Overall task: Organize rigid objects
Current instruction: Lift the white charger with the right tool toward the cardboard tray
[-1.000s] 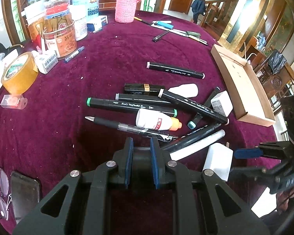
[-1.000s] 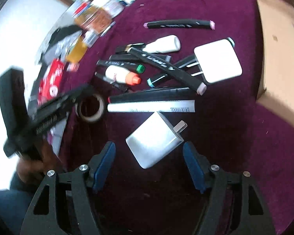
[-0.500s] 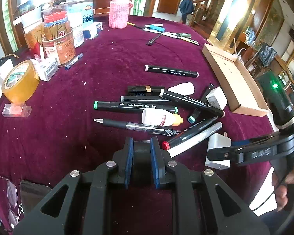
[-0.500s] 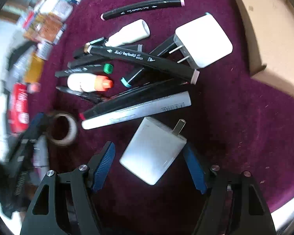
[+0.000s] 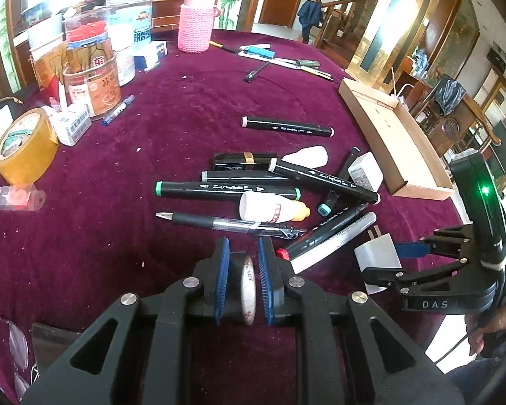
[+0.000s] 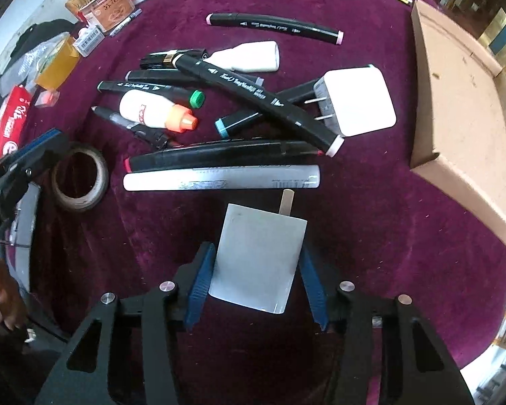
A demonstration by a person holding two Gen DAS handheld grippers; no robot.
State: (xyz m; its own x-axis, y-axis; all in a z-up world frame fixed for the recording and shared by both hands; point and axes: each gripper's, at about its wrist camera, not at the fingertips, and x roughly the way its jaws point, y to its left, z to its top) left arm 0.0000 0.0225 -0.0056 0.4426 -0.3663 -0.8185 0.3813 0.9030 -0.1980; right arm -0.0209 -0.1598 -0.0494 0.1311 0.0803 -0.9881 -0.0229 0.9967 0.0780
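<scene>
A white charger [image 6: 256, 256] lies on the purple tablecloth with its prongs pointing away from me. My right gripper [image 6: 256, 249] points straight down over it, jaws closing, with both blue pads against its sides. In the left wrist view the same charger [image 5: 376, 253] sits in the right gripper [image 5: 384, 263]. My left gripper [image 5: 243, 246] is shut on a dark tape roll [image 5: 248, 287], seen edge-on; that roll [image 6: 79, 182] hangs low at the left. Beyond lie several black markers [image 6: 253, 91], a grey marker [image 6: 219, 180], a second charger [image 6: 357, 101] and a white bottle with an orange cap [image 6: 151, 109].
A shallow cardboard tray [image 6: 462, 101] stands at the right, near the table's edge. Jars [image 5: 91, 77], a yellow tape roll [image 5: 23, 148] and a pink knitted cup [image 5: 195, 23] crowd the far left. Glasses [image 5: 17, 347] lie at the near left. A person stands far off in a doorway.
The right jaws have narrowed onto the white charger, which turned to line up between the pads. The right gripper tipped further downward. The left gripper keeps the tape roll.
</scene>
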